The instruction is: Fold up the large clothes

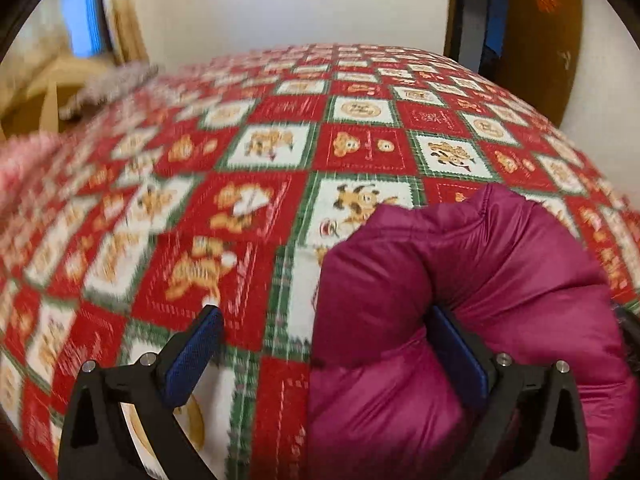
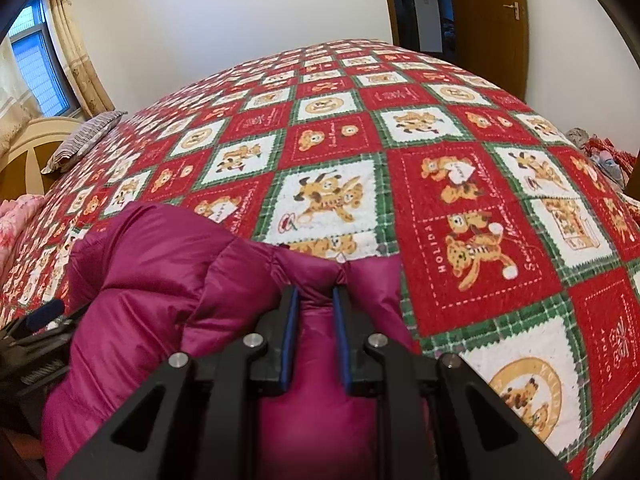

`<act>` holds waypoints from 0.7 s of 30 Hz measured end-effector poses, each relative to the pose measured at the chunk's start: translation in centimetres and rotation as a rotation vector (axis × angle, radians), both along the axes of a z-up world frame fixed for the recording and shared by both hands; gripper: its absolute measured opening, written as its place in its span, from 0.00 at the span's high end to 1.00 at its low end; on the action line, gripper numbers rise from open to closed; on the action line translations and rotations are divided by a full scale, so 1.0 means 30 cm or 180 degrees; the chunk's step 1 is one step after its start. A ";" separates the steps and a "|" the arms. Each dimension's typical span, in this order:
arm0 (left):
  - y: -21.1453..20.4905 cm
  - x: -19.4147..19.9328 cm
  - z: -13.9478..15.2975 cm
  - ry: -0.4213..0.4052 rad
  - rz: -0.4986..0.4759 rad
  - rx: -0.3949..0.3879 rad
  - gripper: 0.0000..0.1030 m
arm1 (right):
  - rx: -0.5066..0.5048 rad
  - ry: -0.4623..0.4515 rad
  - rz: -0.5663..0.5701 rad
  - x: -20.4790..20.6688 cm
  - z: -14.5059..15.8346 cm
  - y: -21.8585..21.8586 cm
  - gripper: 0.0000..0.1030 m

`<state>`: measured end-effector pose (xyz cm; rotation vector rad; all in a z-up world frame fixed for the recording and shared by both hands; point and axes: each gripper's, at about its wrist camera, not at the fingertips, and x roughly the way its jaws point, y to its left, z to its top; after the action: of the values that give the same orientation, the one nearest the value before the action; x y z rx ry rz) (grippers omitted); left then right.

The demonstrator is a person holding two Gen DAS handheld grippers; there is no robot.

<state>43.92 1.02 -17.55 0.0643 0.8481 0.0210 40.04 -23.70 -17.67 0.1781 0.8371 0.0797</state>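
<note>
The bed [image 2: 460, 128], spread with a red, green and white bear-print quilt, fills both views, and the task's thing, a puffy magenta down jacket [image 2: 168, 280], lies bunched at its near edge, close under both tools. The right hand-held gripper [image 2: 316, 300] pinches a gathered ridge of the jacket between its blue pads, jaws nearly together with cloth bulging out past the tips. The left hand-held gripper [image 1: 326, 344] stands spread wide – one pad over bare quilt, the other finger [image 1: 460, 352] against the jacket's flank, nothing clamped. To do this step well, I judge the right grip should hold steady as an anchor while the left finds a matching edge or hem, not a fat mid-panel bulge; slick, air-filled fabric will likely slip from a shallow bite, so a deep grip on a seam seems wiser. The right view is sharp and shows the pinch, a striped pillow [image 2: 84, 140] by the headboard and the door [image 2: 488, 12]; the left view – blurred – alone shows the open jaws and the jacket's rounded far lobe.
</note>
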 end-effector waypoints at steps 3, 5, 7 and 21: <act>-0.002 0.006 0.004 -0.0014 0.0005 0.0091 0.01 | -0.0048 0.0000 -0.0001 0.000 0.001 0.003 0.81; 0.005 -0.001 0.020 -0.0005 0.0010 0.0104 0.01 | -0.0066 -0.0004 0.0000 -0.002 0.002 0.003 0.81; 0.005 -0.026 0.048 0.0020 0.0023 0.0146 0.01 | -0.0089 -0.0008 -0.0007 -0.006 0.004 0.007 0.81; -0.033 -0.274 0.187 -0.0171 -0.0202 0.0301 0.01 | -0.0120 -0.0192 -0.0085 -0.174 0.125 -0.008 0.73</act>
<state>35.70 0.04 -11.94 0.1786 0.7908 0.0031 34.83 -23.93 -13.92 0.1506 0.7755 0.0440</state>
